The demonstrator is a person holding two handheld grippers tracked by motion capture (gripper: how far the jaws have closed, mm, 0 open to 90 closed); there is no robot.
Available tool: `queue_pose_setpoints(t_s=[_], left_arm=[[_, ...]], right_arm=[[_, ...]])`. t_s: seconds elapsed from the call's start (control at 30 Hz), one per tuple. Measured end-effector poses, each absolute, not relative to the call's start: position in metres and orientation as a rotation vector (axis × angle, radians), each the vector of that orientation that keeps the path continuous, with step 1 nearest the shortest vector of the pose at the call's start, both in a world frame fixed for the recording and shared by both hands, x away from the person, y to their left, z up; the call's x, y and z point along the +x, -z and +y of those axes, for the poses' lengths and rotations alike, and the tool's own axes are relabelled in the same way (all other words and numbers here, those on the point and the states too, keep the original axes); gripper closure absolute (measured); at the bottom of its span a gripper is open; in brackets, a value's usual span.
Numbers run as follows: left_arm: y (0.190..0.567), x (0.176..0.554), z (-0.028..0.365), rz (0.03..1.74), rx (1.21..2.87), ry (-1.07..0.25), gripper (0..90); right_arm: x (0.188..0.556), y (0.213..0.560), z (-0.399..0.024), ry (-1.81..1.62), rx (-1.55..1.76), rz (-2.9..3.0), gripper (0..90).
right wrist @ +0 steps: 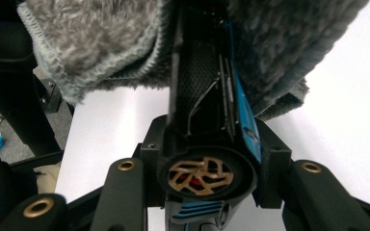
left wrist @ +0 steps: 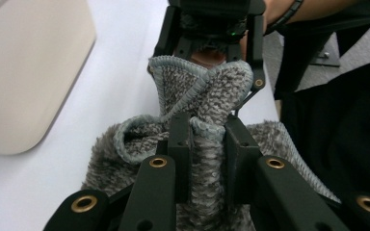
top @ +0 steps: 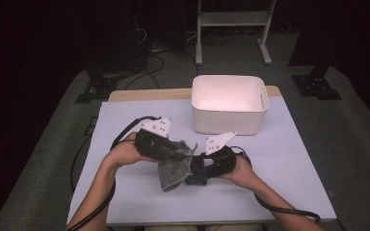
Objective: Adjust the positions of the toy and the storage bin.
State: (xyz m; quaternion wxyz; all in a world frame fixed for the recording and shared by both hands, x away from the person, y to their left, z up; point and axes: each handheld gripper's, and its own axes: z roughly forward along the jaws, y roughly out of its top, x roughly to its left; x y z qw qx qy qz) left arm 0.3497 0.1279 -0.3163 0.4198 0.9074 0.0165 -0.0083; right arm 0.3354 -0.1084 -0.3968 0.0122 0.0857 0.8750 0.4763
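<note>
Sitting at table's point(top: 125, 192) far edge: white bin point(top: 229, 103), nothing showing inside. Hanging betw. both tools over table centre: grey fleecy cloth point(top: 174, 171). L gripper point(left wrist: 207, 139) jaws are pinching a cloth fold tight. R gripper point(right wrist: 207, 159) jaws are clamping a black-and-blue cylindrical tool point(right wrist: 211, 120), the cloth draping over its far end. R gripper view is showing tool's vented brass-coloured end, hidden in high view.

Left gripper point(left wrist: 207, 139) fingers point(left wrist: 179, 144) pinch fold of grey cloth point(left wrist: 202, 91); right gripper point(left wrist: 207, 29) beyond cloth; white bin point(left wrist: 29, 72) on table point(left wrist: 120, 72).
</note>
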Motion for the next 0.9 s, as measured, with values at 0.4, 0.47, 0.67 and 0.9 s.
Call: queue_pose_setpoints(t_s=[0.4,0.47,0.67,0.9], left_arm=[[0.32,0.35,0.135,0.077,2.299,0.022,76.4],[0.32,0.349,0.134,0.074,2.305,0.024,76.4],[0.313,0.35,0.127,0.041,2.324,0.021,76.2],[0.304,0.351,0.109,0.02,2.331,0.014,76.2]], right_arm=[[0.332,0.399,-0.125,-1.538,0.324,2.68,57.1],[0.332,0.398,-0.124,-1.531,0.323,2.683,57.3],[0.331,0.396,-0.124,-1.501,0.299,2.694,57.5],[0.331,0.397,-0.123,-1.496,0.289,2.687,57.3]])
